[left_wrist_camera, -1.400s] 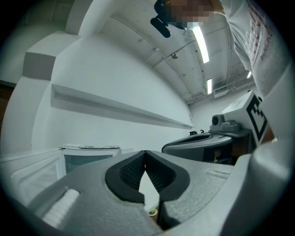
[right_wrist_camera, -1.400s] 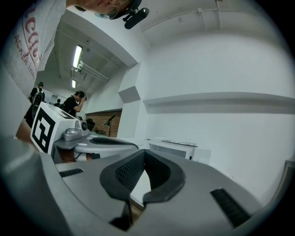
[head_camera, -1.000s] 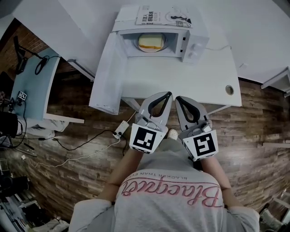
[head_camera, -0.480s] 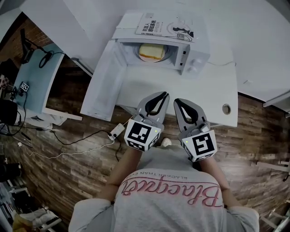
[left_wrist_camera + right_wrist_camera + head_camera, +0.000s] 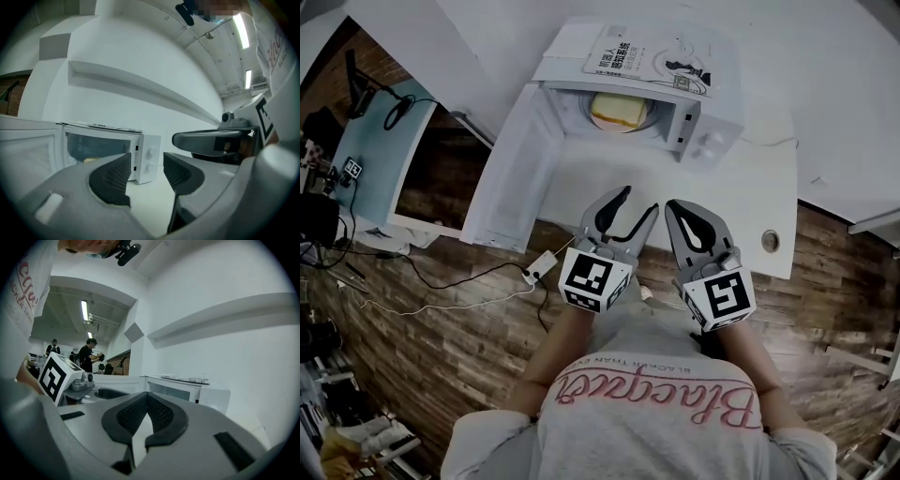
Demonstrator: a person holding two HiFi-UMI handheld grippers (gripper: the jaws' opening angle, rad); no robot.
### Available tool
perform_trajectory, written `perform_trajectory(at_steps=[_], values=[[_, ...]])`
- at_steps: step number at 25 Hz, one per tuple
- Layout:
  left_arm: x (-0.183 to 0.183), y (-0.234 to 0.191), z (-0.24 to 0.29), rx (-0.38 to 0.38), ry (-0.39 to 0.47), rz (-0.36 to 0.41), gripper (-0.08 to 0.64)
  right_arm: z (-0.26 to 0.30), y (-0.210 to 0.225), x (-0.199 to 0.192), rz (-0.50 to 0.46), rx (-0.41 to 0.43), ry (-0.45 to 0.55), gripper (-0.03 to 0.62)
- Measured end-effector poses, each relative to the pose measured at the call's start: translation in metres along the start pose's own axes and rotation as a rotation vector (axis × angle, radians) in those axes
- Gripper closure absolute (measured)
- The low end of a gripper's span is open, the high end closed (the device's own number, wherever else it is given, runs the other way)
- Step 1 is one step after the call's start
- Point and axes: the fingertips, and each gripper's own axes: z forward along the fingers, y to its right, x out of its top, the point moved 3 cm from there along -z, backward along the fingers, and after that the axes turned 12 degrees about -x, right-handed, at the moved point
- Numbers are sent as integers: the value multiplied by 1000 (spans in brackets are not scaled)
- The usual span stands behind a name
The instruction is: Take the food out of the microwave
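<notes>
White tabletop [image 5: 675, 197] over a wood-plank floor [image 5: 441, 328] fills the head view. At its far side stands a white microwave [image 5: 712, 131] with its door [image 5: 511, 178] swung fully open to the left. The food [image 5: 619, 111], a pale yellow slab on the round plate, sits inside the microwave, well apart from both tongs.

On the microwave's roof lies a booklet [image 5: 647, 61] with black print and a drawing, too small to read. The control panel has two dials [image 5: 705, 145] but no legible label.

The left gripper [image 5: 637, 200] hovers over the near table edge. Its jaws have just been opening and stand wide apart with nothing between them; in the left gripper view the microwave shows through the gap. The right gripper [image 5: 673, 204] is just beside it, its jaws pressed together and empty.

Each gripper carries a cube with a black-and-white square marker. The person's shirt [image 5: 656, 403] bears pink script, roughly "Blacquer", under small capitals reading "BLACKER THAN EVE…".
</notes>
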Motion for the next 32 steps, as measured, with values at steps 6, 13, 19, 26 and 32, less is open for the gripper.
perform_trajectory(at_steps=[6, 13, 19, 26, 32], values=[[-4, -32, 12, 37, 8, -34, 342, 22, 11, -11, 15, -13, -41, 581], [-6, -76, 29, 60, 12, -89, 344, 58, 18, -15, 17, -12, -61, 581], [-12, -110, 42, 60, 3, -123, 344, 90, 20, -21, 19, -24, -71, 581], [-34, -144, 54, 82, -4, -258, 344, 118, 17, -36, 25, -28, -89, 581], [-64, -176, 61, 141, 16, -481, 344, 138, 20, -45, 36, -33, -105, 582]])
